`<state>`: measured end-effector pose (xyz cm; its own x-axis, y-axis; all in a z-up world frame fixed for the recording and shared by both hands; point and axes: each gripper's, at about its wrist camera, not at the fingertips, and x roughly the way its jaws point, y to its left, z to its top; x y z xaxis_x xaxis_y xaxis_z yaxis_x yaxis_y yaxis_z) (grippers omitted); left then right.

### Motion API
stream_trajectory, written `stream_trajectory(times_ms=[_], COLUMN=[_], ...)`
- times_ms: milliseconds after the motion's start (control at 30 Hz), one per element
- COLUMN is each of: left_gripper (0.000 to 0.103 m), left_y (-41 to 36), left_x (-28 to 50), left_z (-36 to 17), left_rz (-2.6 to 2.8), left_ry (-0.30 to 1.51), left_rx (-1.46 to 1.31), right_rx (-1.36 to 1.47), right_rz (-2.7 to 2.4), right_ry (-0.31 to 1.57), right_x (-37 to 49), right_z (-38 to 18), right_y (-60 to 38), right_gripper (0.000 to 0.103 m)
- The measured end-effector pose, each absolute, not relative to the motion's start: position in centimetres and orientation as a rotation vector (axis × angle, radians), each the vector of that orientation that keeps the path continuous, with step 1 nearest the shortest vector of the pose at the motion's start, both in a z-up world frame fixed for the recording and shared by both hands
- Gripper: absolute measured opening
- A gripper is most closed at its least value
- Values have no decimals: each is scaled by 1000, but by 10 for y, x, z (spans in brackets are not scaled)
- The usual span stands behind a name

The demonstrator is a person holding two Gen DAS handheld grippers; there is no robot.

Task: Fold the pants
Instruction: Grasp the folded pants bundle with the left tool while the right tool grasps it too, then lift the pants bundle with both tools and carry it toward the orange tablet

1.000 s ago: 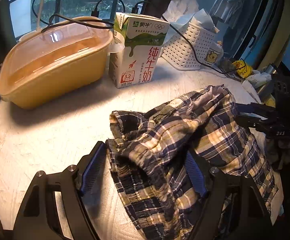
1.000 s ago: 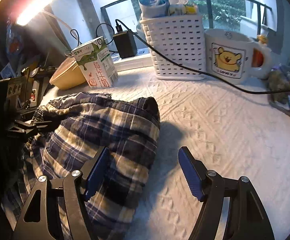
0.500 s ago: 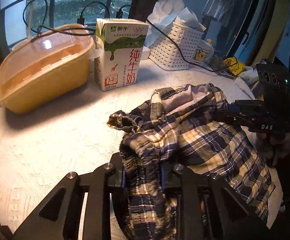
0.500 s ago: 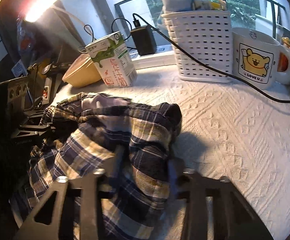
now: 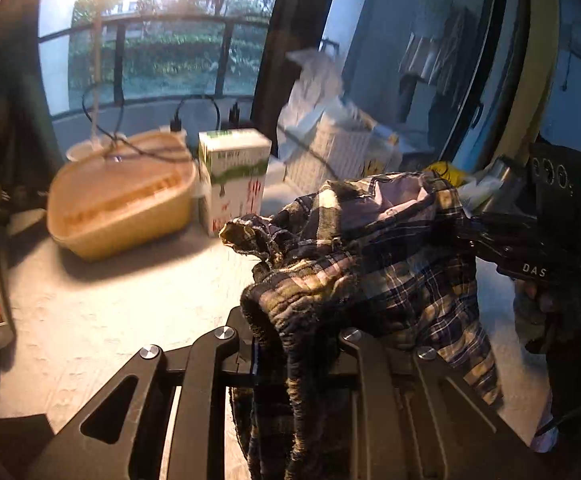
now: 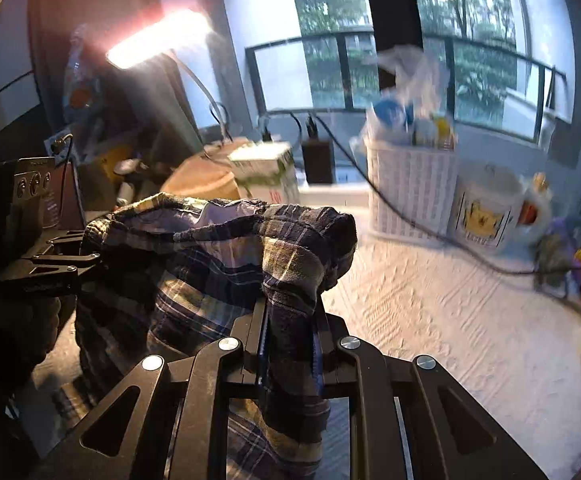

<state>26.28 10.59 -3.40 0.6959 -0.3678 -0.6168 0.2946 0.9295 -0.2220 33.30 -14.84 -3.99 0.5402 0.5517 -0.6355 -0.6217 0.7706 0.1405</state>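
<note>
The dark blue and yellow plaid pants [image 5: 390,264] hang bunched between my two grippers, lifted off the white textured table [image 5: 90,320]. My left gripper [image 5: 296,344] is closing, its pads pressing a thick fold of the waistband. In the right wrist view the pants [image 6: 210,264] drape over my right gripper [image 6: 290,320], whose jaws are also closing and pinch a fold of cloth. Each gripper shows in the other's view: the right gripper [image 5: 470,236] at the cloth's right edge, the left gripper [image 6: 78,260] at its left edge.
A yellow lidded container [image 5: 122,200] and a milk carton [image 5: 234,176] stand at the back left. A white basket [image 6: 410,188], a bear mug [image 6: 486,208] and a black cable [image 6: 406,220] sit at the back right. A lit lamp [image 6: 158,36] glares above.
Both grippers went from wide open to clamped on folds of the pants. Both then rose, and the cloth came up off the table with them.
</note>
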Motion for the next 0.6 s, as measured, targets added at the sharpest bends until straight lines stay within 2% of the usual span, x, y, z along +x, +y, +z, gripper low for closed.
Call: stream_trajectory(times_ms=[600], left_gripper=[17], left_y=[120], left_x=[166], left_z=[46], left_rz=[-309], left_ry=[458], left_rx=[-104], right_rx=[-195], right_rz=[693], right_ry=[441], right_x=[223], right_z=[68], right_y=[-138], right_gripper=[17])
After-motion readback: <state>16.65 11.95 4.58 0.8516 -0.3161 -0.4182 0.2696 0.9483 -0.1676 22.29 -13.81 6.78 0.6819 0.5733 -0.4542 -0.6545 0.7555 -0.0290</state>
